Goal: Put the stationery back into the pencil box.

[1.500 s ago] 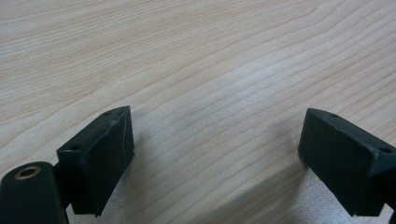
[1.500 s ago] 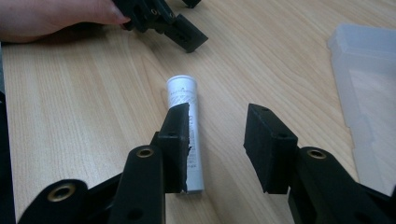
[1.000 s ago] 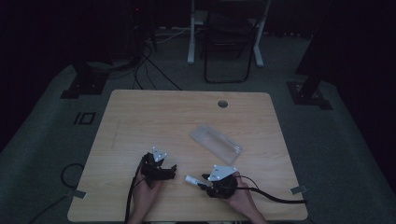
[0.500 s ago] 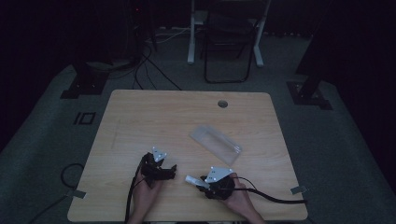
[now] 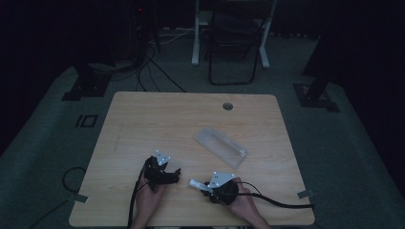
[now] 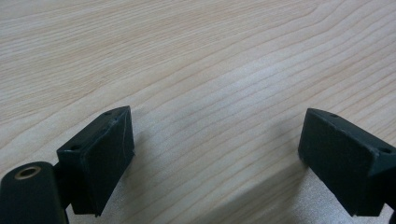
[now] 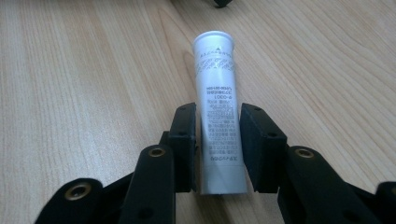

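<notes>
The right tongs have just been closing, and a white tube lies between their two black jaws; in the right gripper view both pads sit against the tube's sides, gripping it near its flat end. The tube points away from the tongs, lengthwise along them, its rounded cap at the far end and small printed text running down its body. In the high view the right tongs sit near the front edge of the desk, with the tube sticking out toward the left tongs, close to them but apart. The left tongs stand wide, with nothing but bare wood grain between the jaws, low over the desk. A hand holds each pair, the forearms coming in from the front edge, and a black cable trails off to the right from the right tongs. Farther back and to the right, well apart from both tongs, a clear plastic box lies slantwise on the desk, and a round hole sits near the far edge
</notes>
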### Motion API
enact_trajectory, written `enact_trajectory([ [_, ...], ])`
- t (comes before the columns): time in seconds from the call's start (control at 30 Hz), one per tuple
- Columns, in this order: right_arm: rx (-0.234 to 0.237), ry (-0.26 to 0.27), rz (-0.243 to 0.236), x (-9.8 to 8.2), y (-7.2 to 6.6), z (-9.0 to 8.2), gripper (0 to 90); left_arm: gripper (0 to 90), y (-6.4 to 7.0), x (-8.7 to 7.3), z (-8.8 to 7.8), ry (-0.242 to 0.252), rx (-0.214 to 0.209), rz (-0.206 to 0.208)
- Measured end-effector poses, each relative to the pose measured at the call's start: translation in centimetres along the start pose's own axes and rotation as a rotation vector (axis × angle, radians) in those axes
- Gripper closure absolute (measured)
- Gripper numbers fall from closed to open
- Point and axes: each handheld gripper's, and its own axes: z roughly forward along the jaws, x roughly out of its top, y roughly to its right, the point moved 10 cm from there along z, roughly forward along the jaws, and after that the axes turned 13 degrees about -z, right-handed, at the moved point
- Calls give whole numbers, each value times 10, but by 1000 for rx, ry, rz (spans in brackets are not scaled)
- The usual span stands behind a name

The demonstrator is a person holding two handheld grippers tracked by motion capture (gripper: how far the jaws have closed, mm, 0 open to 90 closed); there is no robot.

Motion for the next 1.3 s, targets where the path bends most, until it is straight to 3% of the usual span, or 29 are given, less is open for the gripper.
enact_trajectory([
  [0.53, -3, -24, -22, -1, -2, 4, 699, 108, 0, 0, 0, 0, 0, 0],
  [0.83, 4, -15, -2, -1, -2, 4, 709, 108, 0, 0, 0, 0, 0, 0],
  [1.3, -28, -2, -8, 2, 4, -4, 713, 108, 0, 0, 0, 0, 0, 0],
])
